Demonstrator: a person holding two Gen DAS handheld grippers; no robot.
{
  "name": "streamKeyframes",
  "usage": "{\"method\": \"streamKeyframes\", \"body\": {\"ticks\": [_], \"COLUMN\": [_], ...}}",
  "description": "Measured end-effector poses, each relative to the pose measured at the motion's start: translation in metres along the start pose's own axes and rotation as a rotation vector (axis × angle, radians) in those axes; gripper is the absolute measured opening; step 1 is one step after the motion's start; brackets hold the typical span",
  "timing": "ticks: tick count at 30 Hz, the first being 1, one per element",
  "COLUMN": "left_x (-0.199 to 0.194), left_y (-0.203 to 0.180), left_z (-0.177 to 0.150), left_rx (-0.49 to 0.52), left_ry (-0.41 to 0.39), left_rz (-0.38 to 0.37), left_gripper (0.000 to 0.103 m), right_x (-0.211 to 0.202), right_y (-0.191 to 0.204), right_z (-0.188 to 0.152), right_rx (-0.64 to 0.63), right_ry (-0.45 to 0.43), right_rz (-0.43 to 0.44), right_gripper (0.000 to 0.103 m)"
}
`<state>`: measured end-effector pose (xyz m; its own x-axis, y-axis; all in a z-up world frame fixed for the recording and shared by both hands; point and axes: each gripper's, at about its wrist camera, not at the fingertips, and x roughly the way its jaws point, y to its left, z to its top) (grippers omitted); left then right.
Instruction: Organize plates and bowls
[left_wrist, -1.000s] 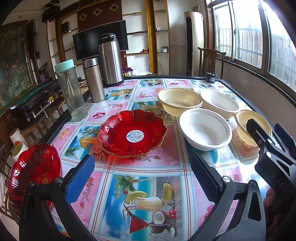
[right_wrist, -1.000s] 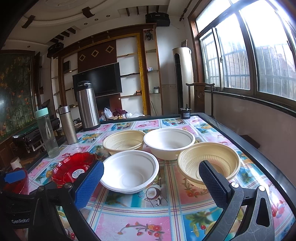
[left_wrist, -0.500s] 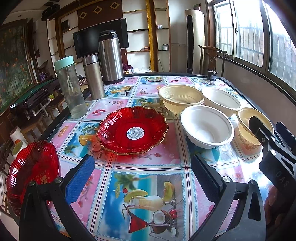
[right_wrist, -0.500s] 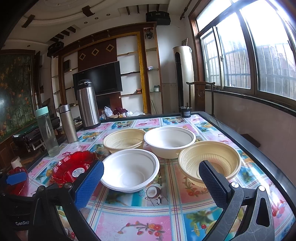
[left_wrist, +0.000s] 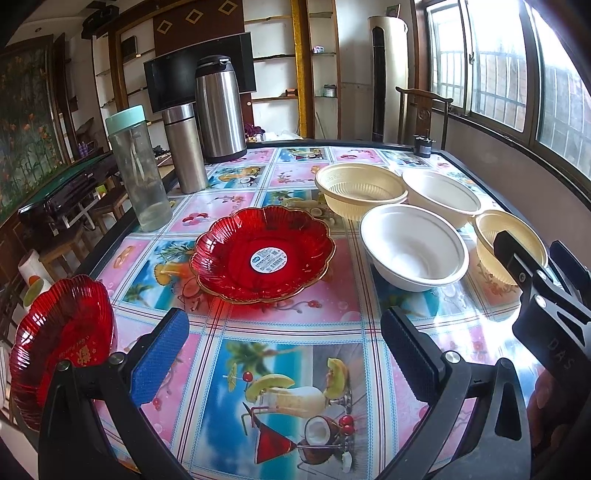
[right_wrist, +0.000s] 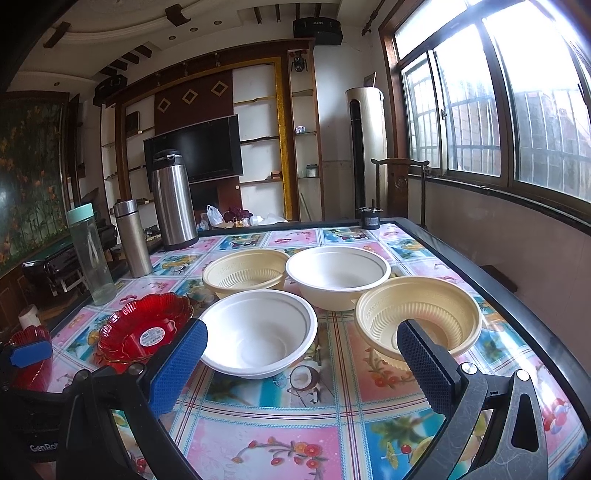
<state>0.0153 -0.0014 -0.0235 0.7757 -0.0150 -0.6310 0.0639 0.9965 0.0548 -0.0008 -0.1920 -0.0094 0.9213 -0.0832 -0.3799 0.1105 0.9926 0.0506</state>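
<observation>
Hovering hand-held gripper (left_wrist: 284, 352), red plate (left_wrist: 262, 253), bowls

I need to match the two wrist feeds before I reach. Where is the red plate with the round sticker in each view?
Left wrist: the red plate with the sticker sits centre frame, just beyond the open left gripper.
Right wrist: same plate, lower left, left of the open right gripper.
Shared landmark: the white bowl, immediately right of the plate in both.
</observation>
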Motion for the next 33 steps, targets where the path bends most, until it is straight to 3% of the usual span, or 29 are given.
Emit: {"method": "streamKeyframes", "body": {"ticks": [33], "left_x": [0.010], "left_y": [0.003], "left_z": [-0.002], "left_rx": [-0.007], "left_ry": [0.022], "left_rz": [-0.001], "left_gripper": [0.103], "right_x": [0.010], "right_y": [0.005], "right_z": [-0.003], "right_rx": [-0.039], "right_ry": [0.053], "right_rz": [-0.040], "right_gripper": [0.103]}}
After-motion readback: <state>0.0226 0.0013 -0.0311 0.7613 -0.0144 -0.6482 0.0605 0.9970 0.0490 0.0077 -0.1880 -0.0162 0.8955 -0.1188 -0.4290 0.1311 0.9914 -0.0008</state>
